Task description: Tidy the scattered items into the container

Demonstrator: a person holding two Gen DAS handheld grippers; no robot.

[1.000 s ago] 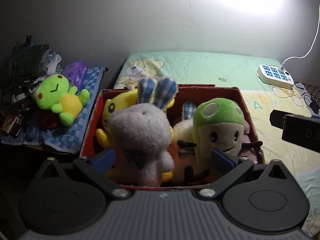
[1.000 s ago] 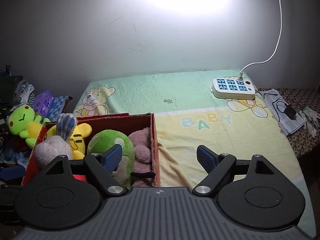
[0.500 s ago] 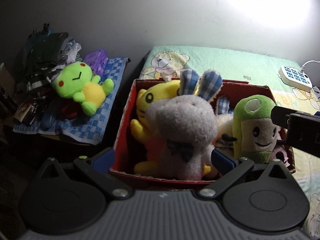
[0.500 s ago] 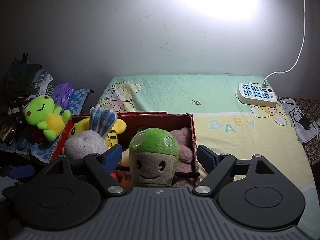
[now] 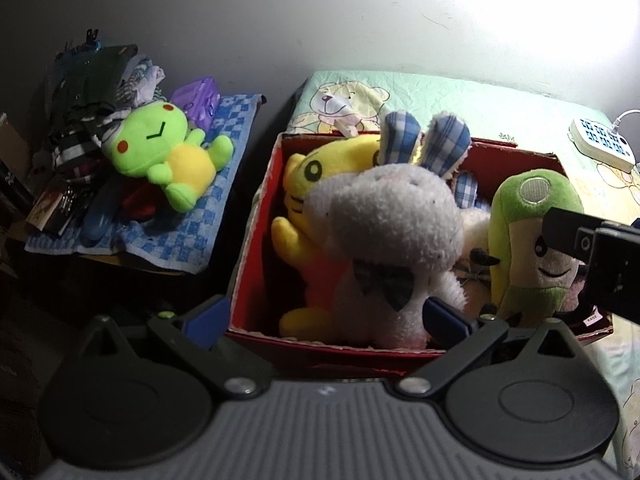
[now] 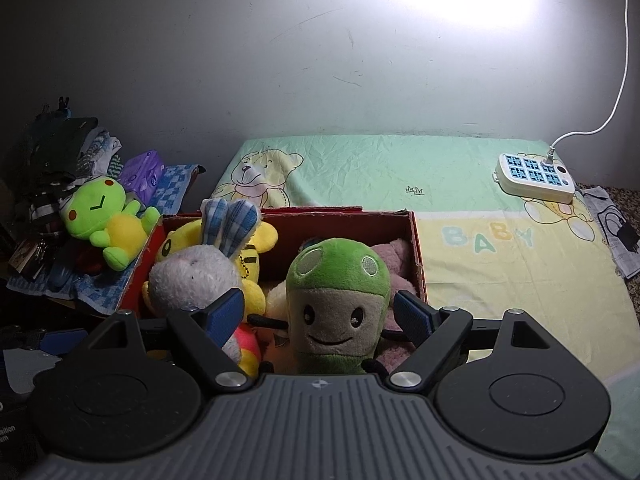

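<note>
Here the green frog plush [image 5: 160, 156] lies well left of the spread, empty left hand-held gripper [image 5: 324, 314].

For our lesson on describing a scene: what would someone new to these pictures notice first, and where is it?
First, the red box on the bed, crammed with soft toys: a grey rabbit with checked ears at its left, a green-capped doll at its right. Next, the bright green frog, lying outside the box on a blue checked cloth to its left.

The left gripper [image 5: 326, 316] hangs with its blue-padded fingers [image 5: 208, 318] spread wide apart. To its right, the right gripper [image 6: 320, 316] likewise holds its jaws wide, gripping nothing.
</note>
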